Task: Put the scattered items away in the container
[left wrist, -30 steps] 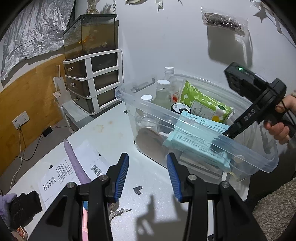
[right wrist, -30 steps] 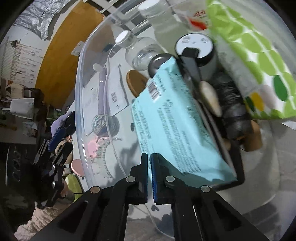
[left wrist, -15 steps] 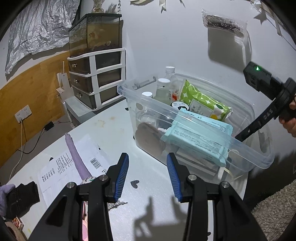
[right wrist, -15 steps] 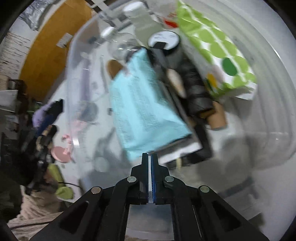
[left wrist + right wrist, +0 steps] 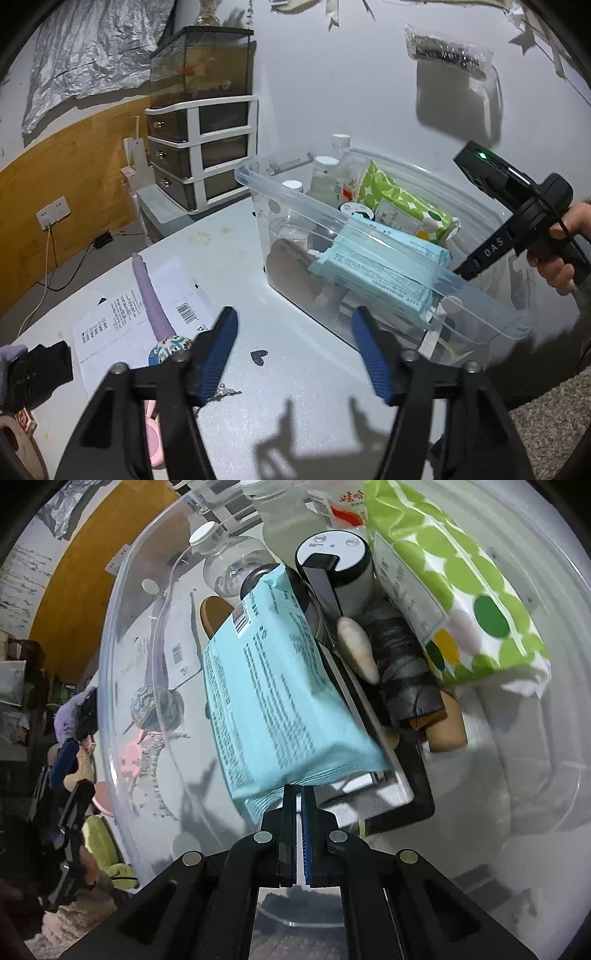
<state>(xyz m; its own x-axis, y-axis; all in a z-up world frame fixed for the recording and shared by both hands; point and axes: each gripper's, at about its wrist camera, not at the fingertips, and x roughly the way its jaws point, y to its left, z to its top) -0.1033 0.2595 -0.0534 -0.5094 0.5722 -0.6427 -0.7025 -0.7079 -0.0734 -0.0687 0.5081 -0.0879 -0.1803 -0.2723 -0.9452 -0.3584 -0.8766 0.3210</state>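
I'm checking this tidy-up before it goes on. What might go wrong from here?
The light blue pack lies tilted on other items in the clear bin and may slide. The left hand-held gripper, jaws just opened and empty, could snag the paper sheet when grabbing the purple-handled item.

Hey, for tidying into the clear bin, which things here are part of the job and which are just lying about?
Part of the job:
clear plastic bin
blue wipes pack, already inside
purple-handled hand mirror, on the table
pink item, on the table

Just lying about:
drawer unit
fish tank
printed paper sheet
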